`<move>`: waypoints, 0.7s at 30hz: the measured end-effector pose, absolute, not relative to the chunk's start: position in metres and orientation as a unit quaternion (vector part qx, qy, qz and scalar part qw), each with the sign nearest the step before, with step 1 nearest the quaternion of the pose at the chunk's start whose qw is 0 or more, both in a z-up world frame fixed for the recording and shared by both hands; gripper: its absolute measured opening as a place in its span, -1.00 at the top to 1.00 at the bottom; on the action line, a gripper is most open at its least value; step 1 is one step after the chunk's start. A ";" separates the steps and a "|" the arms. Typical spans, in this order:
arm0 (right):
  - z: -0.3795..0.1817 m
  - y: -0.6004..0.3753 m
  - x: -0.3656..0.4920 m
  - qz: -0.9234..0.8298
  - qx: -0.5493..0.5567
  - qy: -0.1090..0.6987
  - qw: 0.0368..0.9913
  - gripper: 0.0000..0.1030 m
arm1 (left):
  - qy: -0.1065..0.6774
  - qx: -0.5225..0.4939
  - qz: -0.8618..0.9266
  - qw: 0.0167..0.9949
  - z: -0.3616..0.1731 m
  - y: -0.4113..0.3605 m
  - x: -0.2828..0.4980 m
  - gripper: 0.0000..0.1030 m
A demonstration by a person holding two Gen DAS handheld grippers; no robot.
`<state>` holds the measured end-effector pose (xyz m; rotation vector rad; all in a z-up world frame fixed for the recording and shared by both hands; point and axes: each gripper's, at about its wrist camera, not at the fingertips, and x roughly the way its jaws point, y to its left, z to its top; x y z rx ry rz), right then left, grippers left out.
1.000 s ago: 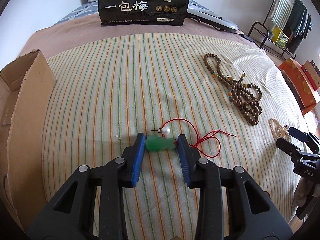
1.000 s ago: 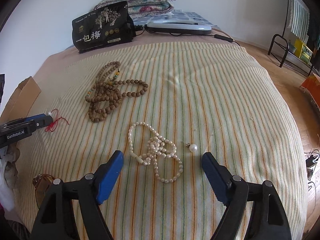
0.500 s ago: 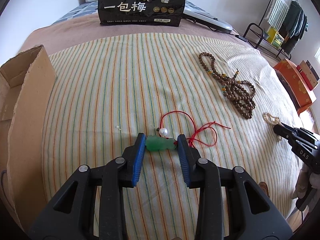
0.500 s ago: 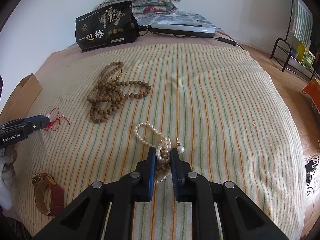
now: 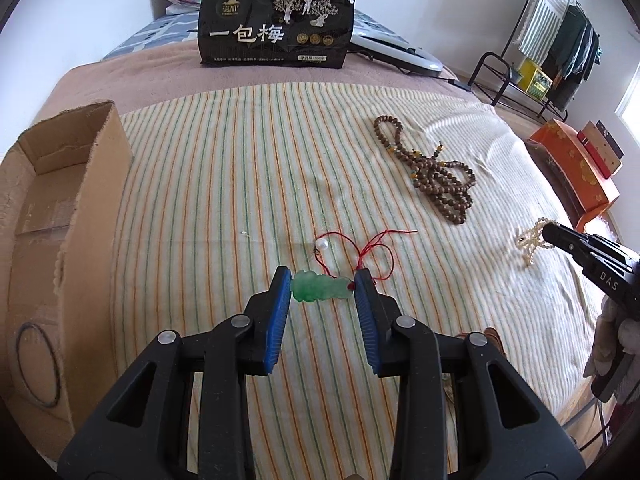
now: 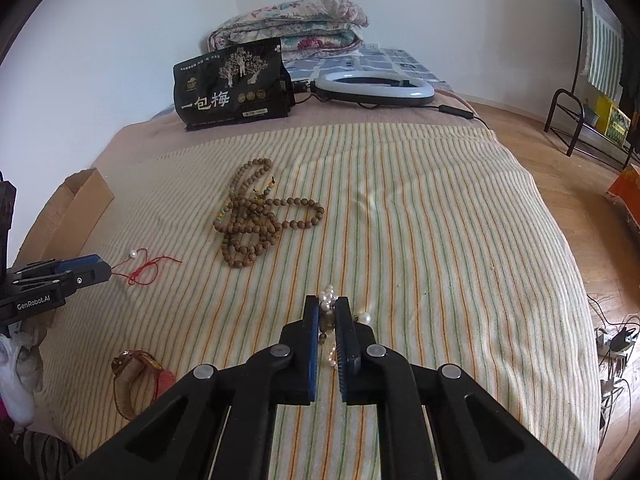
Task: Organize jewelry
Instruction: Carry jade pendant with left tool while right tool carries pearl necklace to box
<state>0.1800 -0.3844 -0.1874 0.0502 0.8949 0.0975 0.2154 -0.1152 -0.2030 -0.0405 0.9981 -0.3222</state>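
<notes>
One wooden bead necklace lies mid-blanket, unobstructed, while the left gripper pinches a jade pendant and the right gripper pinches a pearl strand.

A black snack bag stands at the far end of the striped blanket. Behind the bag lies a folded floral quilt; just right of it, a ring light.
</notes>
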 end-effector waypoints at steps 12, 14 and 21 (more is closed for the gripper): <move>-0.149 -0.376 0.162 0.056 0.016 0.400 0.915 0.90 | 0.433 -0.034 -0.167 0.885 -0.145 -0.099 0.198 0.37; -0.141 -0.374 0.161 0.059 0.016 0.394 0.917 0.90 | 0.424 -0.035 -0.168 0.889 -0.135 -0.097 0.197 0.37; -0.113 -0.367 0.153 0.073 0.021 0.372 0.925 0.90 | 0.397 -0.037 -0.172 0.901 -0.105 -0.089 0.191 0.37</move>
